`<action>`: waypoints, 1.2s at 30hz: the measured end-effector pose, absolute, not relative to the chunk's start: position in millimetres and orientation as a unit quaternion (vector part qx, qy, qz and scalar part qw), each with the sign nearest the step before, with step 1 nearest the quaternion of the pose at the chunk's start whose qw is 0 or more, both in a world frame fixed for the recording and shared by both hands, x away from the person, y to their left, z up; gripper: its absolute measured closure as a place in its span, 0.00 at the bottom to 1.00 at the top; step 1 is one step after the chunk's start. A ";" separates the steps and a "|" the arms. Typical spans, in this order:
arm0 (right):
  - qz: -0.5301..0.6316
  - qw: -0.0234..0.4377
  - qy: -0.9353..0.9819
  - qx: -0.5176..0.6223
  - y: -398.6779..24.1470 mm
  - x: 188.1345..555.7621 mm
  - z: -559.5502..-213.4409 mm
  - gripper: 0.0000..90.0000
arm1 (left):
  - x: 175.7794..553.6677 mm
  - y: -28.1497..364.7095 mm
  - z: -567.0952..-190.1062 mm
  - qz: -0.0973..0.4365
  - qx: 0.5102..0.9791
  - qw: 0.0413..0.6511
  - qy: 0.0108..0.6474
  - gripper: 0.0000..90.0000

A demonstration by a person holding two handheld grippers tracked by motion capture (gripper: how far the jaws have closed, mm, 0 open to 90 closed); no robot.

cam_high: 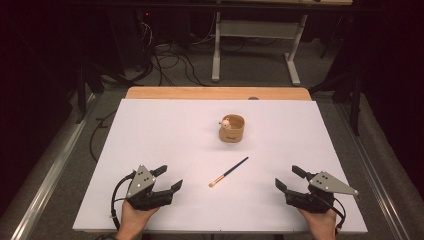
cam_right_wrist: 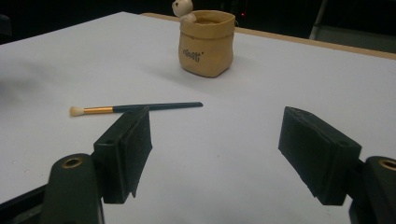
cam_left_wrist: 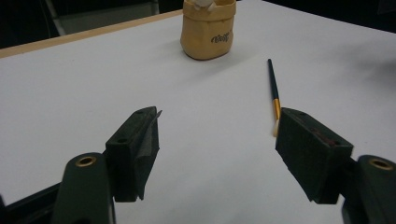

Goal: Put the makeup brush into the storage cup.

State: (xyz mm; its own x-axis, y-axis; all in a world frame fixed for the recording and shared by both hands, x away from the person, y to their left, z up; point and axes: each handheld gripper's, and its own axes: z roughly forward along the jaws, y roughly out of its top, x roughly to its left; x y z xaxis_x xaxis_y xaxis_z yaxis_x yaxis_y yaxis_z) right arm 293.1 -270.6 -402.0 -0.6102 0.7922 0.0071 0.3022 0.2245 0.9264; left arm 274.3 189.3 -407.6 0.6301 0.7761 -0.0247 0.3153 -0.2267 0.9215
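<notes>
A white surface (cam_high: 165,145) carries a small tan pot (cam_high: 232,128) with a little pale figure (cam_high: 226,121) perched on its rim. This pot is the landmark. Nearer the person than the pot, and apart from it, lies a thin paintbrush (cam_high: 229,171) with a dark handle, gold band and pale tip, flat on the surface, its tip pointing away from the pot. The left gripper (cam_high: 168,179) rests near the front edge, left of the pot, fingers apart and empty. The right gripper (cam_high: 289,178) rests right of the pot, fingers also wide apart and empty. The brush lies between both grippers, touched by neither.
</notes>
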 end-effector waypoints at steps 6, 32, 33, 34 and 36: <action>0.505 0.243 0.742 0.368 -270.8 293.0 -402.1 0.31 | 273.5 190.4 -407.4 0.227 0.747 0.505 0.367 0.35; 0.521 0.244 0.732 0.365 -273.6 288.4 -399.2 0.31 | 274.3 190.5 -407.4 0.228 0.747 0.504 0.370 0.35; 0.528 0.244 0.728 0.363 -274.2 287.4 -398.1 0.31 | 274.2 190.6 -407.3 0.228 0.746 0.504 0.370 0.35; 0.529 0.244 0.727 0.364 -274.4 286.8 -397.4 0.31 | 274.1 190.7 -407.3 0.228 0.746 0.504 0.370 0.35; 0.533 0.243 0.725 0.362 -274.7 286.2 -396.0 0.31 | 274.0 190.8 -407.3 0.228 0.746 0.504 0.371 0.35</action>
State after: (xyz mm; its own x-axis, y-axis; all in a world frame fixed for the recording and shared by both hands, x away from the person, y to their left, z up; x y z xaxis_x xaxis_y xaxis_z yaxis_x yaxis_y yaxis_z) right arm 286.2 -274.7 -396.0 -0.6195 0.7842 0.0345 0.2671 0.1693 0.9487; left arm 274.0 190.8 -407.3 0.6208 0.7832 -0.0335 0.3230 -0.2167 0.9213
